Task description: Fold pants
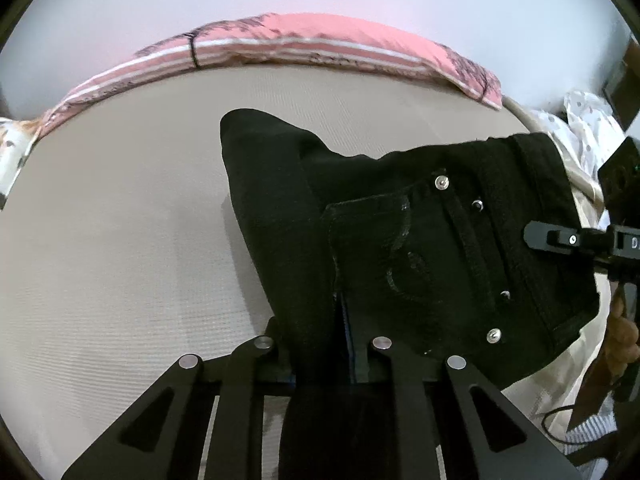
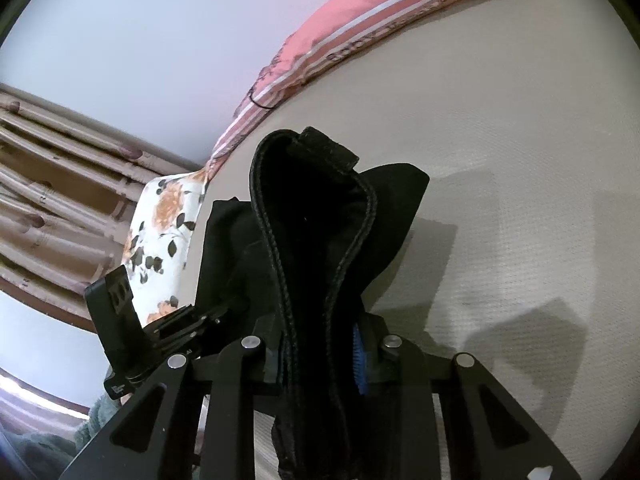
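1. Left gripper [image 1: 320, 360] pinching the black pants [image 1: 420, 240] at 6 o'clock in the left wrist view.
2. Right gripper [image 2: 320, 356] pinching the waistband [image 2: 316, 216] of the same pants, at 6 o'clock in the right wrist view.
3. Pants held up over the beige bed [image 1: 120, 220], part draping down toward it.
4. Probably thick, soft and floppy, a bit heavy; best held at waistband and seams.
5. Long way running from 9 to 3 o'clock in the left view, waist end at 3.
6. Pink blanket [image 1: 320, 40] far off at 12 o'clock.
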